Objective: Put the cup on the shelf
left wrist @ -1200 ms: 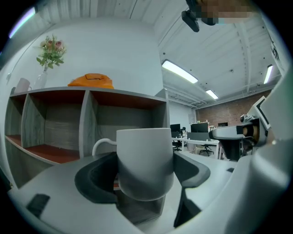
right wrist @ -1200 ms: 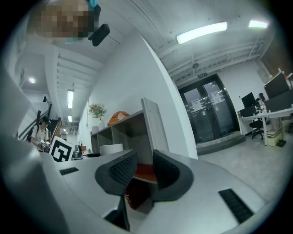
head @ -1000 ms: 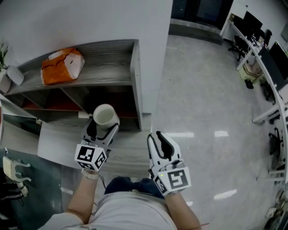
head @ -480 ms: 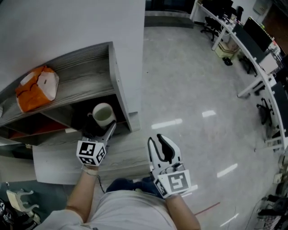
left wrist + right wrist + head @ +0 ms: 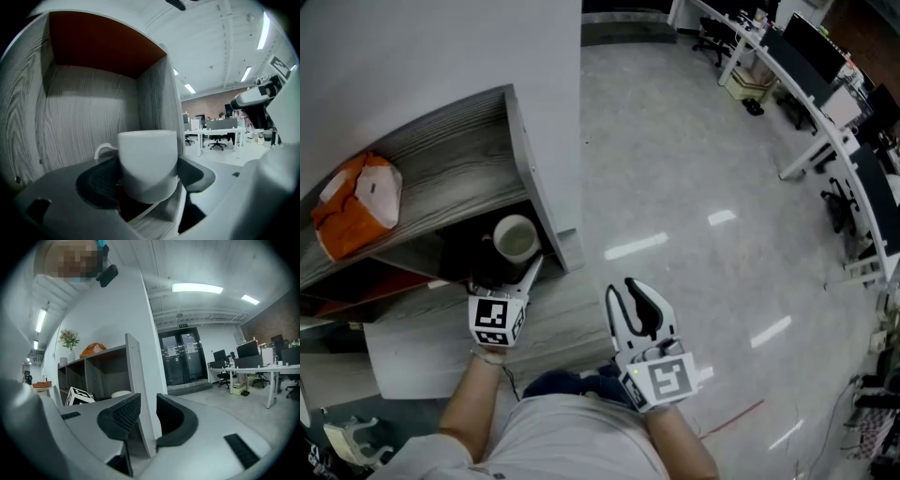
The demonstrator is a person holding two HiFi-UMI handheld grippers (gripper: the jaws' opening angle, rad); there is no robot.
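A white cup (image 5: 516,237) with a handle is upright between the jaws of my left gripper (image 5: 511,263), which is shut on its lower body. The cup is just inside the dark right-hand compartment of the grey wooden shelf (image 5: 459,159), under the top board. In the left gripper view the cup (image 5: 147,159) fills the middle, clamped in the left gripper (image 5: 149,182), with the shelf compartment's grey back wall (image 5: 89,112) behind it. My right gripper (image 5: 627,285) hangs lower right, away from the shelf, shut and holding nothing; in its own view this right gripper (image 5: 141,404) faces the shelf's side panel (image 5: 136,380).
An orange and white bag (image 5: 352,202) lies on the shelf's top board. A pale lower ledge (image 5: 403,347) juts out under the left gripper. Glossy floor (image 5: 694,187) spreads to the right, with office desks and chairs (image 5: 787,84) at the far right. A vase of flowers (image 5: 69,341) stands on the shelf top.
My left gripper has carried the cup forward from in front of the shelf into the compartment under the top board. The right gripper has stayed where it was.
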